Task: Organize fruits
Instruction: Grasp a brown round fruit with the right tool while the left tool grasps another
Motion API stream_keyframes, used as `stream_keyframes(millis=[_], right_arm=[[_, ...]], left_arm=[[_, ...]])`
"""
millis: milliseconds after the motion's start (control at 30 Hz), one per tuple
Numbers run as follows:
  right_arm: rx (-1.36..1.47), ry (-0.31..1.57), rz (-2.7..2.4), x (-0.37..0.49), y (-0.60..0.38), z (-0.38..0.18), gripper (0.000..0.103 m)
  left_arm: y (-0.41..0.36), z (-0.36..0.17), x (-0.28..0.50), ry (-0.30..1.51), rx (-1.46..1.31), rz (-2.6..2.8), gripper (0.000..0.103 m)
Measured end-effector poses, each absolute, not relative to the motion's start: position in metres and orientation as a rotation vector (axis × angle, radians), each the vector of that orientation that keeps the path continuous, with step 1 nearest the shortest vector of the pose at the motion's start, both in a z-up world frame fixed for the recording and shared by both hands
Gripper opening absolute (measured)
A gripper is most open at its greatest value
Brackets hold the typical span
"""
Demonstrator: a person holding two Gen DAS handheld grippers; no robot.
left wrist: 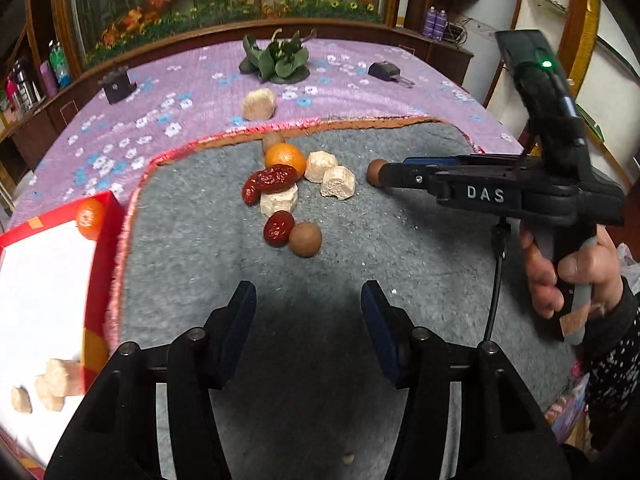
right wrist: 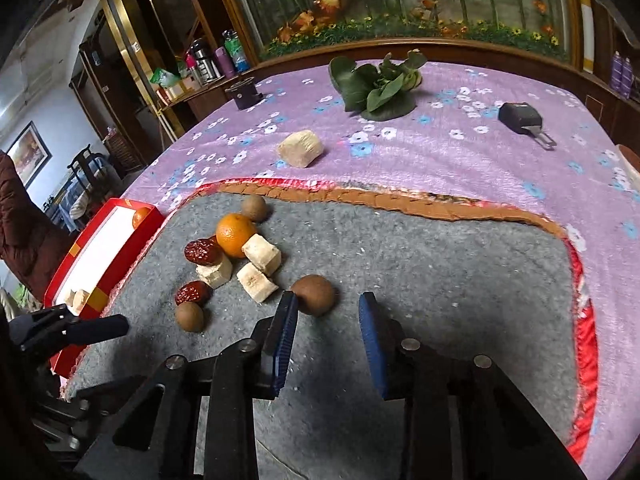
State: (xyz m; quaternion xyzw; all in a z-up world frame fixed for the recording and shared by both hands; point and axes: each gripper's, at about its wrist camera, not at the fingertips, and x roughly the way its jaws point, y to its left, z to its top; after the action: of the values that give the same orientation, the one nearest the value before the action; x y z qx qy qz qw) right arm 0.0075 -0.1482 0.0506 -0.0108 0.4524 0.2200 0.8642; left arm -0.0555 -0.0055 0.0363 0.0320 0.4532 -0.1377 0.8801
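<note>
On the grey mat [left wrist: 360,264] lies a pile: an orange [left wrist: 285,157], red dates [left wrist: 272,182], beige banana chunks [left wrist: 338,183] and brown round fruits [left wrist: 305,239]. A red-rimmed white box [left wrist: 44,276] at the left holds an orange [left wrist: 90,219] and several beige chunks [left wrist: 56,380]. My left gripper [left wrist: 308,312] is open and empty, above the mat in front of the pile. My right gripper [right wrist: 326,320] is open, its left finger touching or just in front of a brown fruit [right wrist: 314,294]. The right gripper also shows in the left wrist view [left wrist: 384,174].
A purple flowered cloth [right wrist: 440,152] covers the table behind the mat. On it lie a beige chunk [right wrist: 301,148], leafy greens [right wrist: 376,88], a small dark stand [right wrist: 243,94] and a black tool [right wrist: 524,118]. A cabinet with bottles stands at the far left.
</note>
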Motion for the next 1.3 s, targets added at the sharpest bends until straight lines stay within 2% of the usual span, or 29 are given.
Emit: stream_keyframes(millis=[167, 233, 300, 333, 533, 933, 1167, 1300], right_arm=[[-0.014, 0.943, 0.479, 0.012, -0.138, 0.047, 0.036], [-0.035, 0.957, 0.470, 0.016, -0.133, 0.043, 0.033], [-0.039, 0.967, 0.463, 0.018, -0.131, 0.040, 0.027], [-0.041, 0.965, 0.466, 0.017, -0.132, 0.042, 0.027], [0.056, 1.008, 0.459, 0.022, -0.146, 0.043, 0.027], [0.148, 1.054, 0.453, 0.028, -0.154, 0.039, 0.028], [0.118, 1.051, 0.428, 0.027, -0.147, 0.040, 0.028], [0.150, 1.057, 0.435, 0.028, -0.151, 0.039, 0.028]], left_arm=[[-0.003, 0.030, -0.040, 0.979, 0.000, -0.258, 0.053], [-0.004, 0.028, -0.035, 0.985, -0.009, -0.247, 0.053], [-0.005, 0.025, -0.031, 0.999, -0.018, -0.235, 0.047], [-0.006, 0.023, -0.029, 1.010, -0.030, -0.240, 0.041], [-0.015, 0.021, -0.023, 1.020, -0.073, -0.211, 0.035], [-0.023, 0.017, -0.001, 1.000, -0.049, -0.066, 0.035], [-0.029, 0.016, -0.008, 0.956, 0.041, -0.028, 0.019], [-0.027, 0.016, -0.010, 0.941, 0.031, -0.028, 0.018]])
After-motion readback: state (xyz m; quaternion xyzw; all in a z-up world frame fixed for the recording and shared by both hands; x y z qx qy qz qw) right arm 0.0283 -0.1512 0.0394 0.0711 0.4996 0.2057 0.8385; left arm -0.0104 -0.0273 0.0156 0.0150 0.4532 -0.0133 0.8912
